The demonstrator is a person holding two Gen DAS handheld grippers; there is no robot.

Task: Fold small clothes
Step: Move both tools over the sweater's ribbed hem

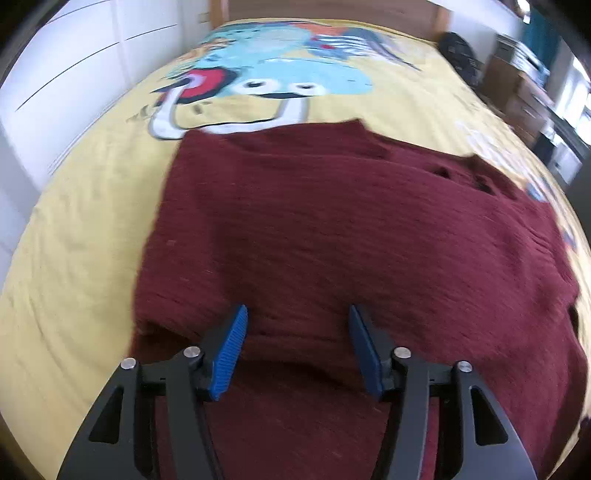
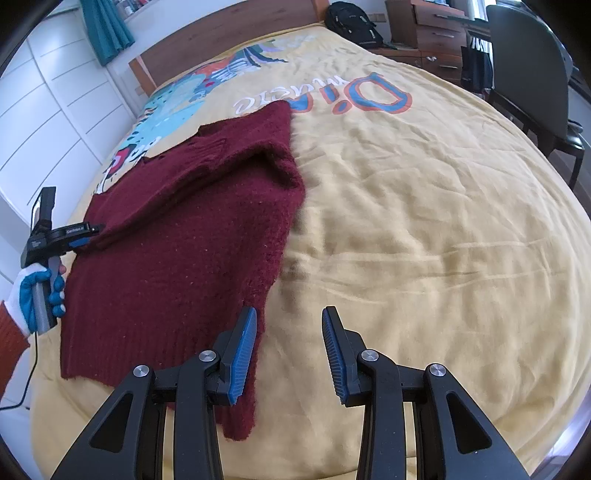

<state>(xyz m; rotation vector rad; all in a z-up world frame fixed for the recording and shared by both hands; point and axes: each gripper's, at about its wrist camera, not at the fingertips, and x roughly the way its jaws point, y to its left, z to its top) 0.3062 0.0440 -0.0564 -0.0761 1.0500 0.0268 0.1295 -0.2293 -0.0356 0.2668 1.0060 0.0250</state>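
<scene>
A dark red knitted sweater (image 1: pixel 332 229) lies flat on the yellow printed bedspread (image 1: pixel 74 240), with one sleeve folded across its body. My left gripper (image 1: pixel 297 310) hovers over the sweater's near part, blue pads apart and nothing pinched between them. In the right wrist view the sweater (image 2: pixel 192 229) fills the left half. There the left gripper (image 2: pixel 88 236), held by a gloved hand (image 2: pixel 37 291), has its tips at the folded sleeve's edge. My right gripper (image 2: pixel 290 312) stands open just right of the sweater's lower corner, over bare bedspread (image 2: pixel 424 221).
A wooden headboard (image 2: pixel 221 33) closes the bed's far end. A black backpack (image 2: pixel 351 20), wooden drawers (image 2: pixel 436 29) and a dark chair (image 2: pixel 532 74) stand beyond the bed's right side. White wardrobe doors (image 1: pixel 55 74) run along the left side.
</scene>
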